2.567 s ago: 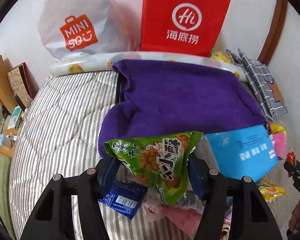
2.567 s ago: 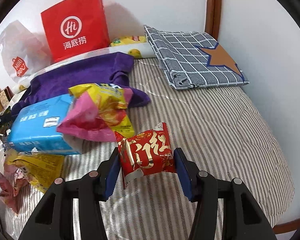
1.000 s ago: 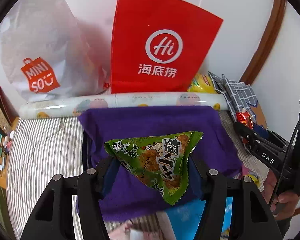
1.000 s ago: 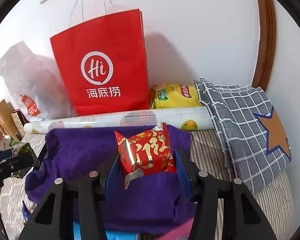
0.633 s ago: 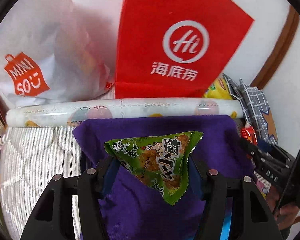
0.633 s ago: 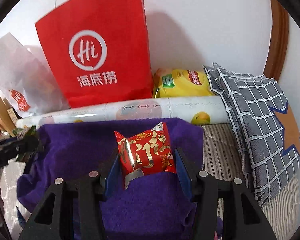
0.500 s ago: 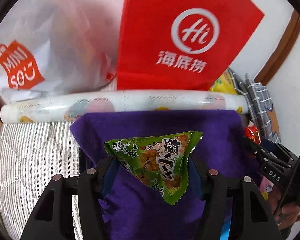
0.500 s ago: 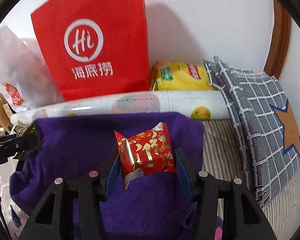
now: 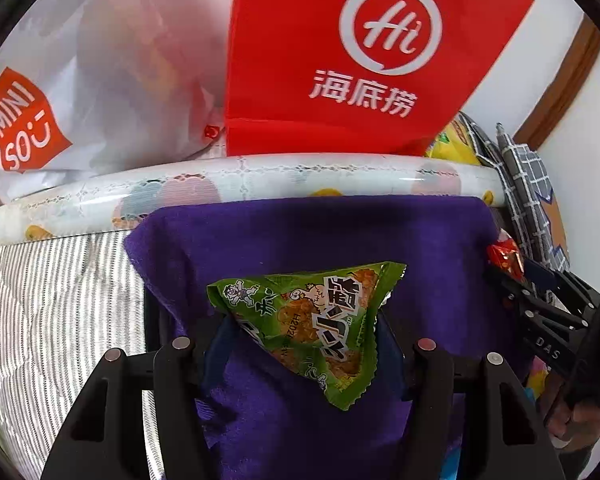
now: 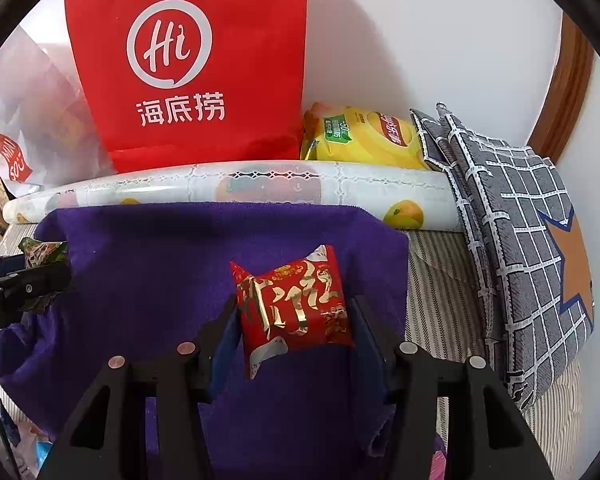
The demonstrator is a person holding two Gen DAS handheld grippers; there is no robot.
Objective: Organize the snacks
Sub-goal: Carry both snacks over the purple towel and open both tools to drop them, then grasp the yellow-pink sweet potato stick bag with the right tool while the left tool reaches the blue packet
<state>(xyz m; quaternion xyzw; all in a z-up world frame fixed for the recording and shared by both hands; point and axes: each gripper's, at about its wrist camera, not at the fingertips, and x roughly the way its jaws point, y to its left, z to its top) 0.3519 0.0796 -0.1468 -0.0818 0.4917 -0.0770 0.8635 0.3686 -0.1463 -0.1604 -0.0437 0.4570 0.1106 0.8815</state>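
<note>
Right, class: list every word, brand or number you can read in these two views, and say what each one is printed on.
"Hi" and "海底捞": red paper bag.
"MINI SO": white plastic bag, on its orange logo.
"DAS": right gripper, on its black body.
"H202…": green snack packet in the left gripper; the code runs on unreadably.
Red snack packet: gold script, illegible.
Yellow chip bag: print too small.

A white wall (image 10: 420, 40) with a curved brown wooden trim (image 10: 568, 92) backs a bed (image 9: 64, 300) covered in grey-and-white striped bedding, evenly lit.
</note>
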